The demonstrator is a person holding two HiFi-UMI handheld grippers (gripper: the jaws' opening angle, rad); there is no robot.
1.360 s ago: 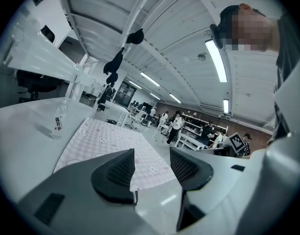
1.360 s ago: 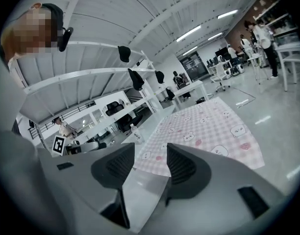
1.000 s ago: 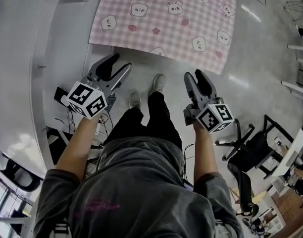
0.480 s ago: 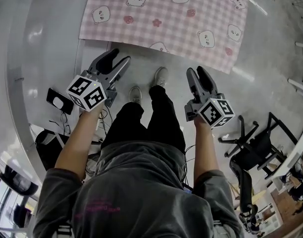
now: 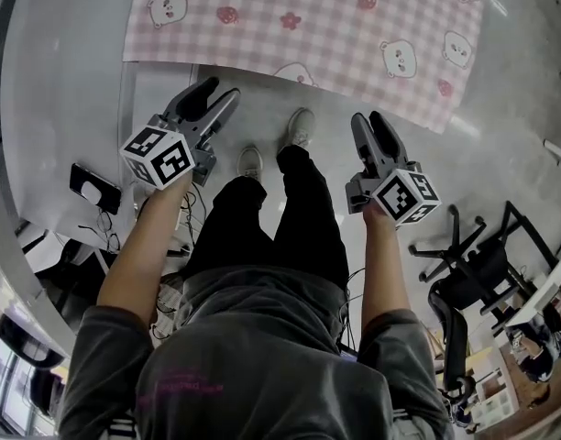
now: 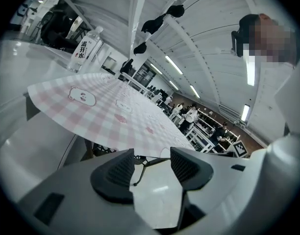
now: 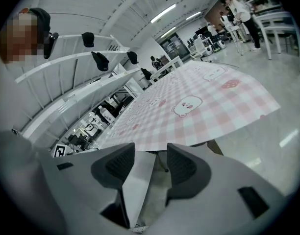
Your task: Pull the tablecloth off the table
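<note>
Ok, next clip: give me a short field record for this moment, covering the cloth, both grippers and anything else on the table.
cloth: pink checked tablecloth with bear prints, spread flat on the white table, near edge jutting past it
left gripper: jaws apart, empty, just short of the cloth's near edge
right gripper: jaws apart, empty, just short of the same edge
other: clear plastic water bottle, standing near the cloth's left edge
task state: cloth not yet gripped
</note>
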